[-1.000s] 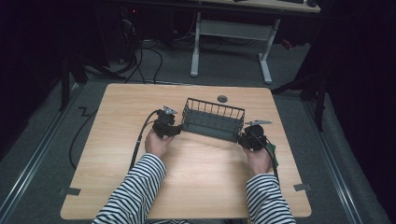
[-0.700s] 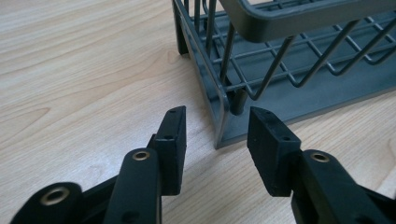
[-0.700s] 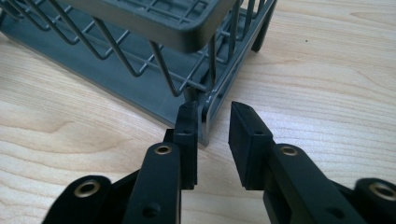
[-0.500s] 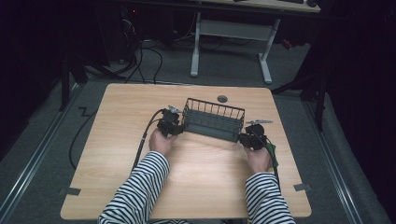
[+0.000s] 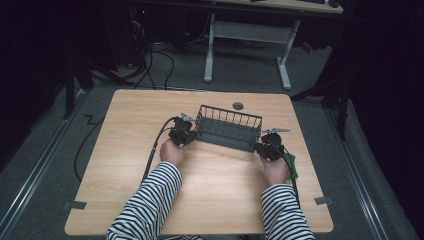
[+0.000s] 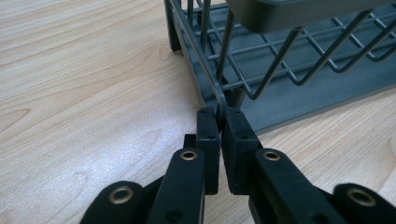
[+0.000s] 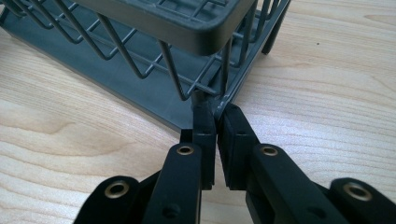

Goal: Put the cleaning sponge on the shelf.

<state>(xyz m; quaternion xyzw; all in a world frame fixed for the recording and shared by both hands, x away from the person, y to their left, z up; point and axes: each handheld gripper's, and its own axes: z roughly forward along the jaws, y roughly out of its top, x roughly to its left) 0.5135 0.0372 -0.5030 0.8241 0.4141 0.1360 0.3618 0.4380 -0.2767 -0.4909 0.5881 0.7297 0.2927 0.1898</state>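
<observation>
- Wire basket: dark grey, empty, resting on its own tray base; placed on the far half of the table, slightly right of centre, skewed to the table edges.
- Left gripper: at the basket's left end; jaws just closed, now clamped on the lower corner wire of the basket.
- Right gripper: at the basket's right end; jaws likewise just closed, pinching the bottom corner wire.
- Progress, judged: both end grips taken, approach done; basket not yet raised, feet on the wood; lift and carry left to do.
- Table: light wood-grain top, bare apart from the basket; small round grey grommet just behind the basket.
- Cables: black, trailing from the left gripper over the near-left edge.
- Room: dim; grey carpet floor, white-legged desk beyond the table, loose wiring under it.
</observation>
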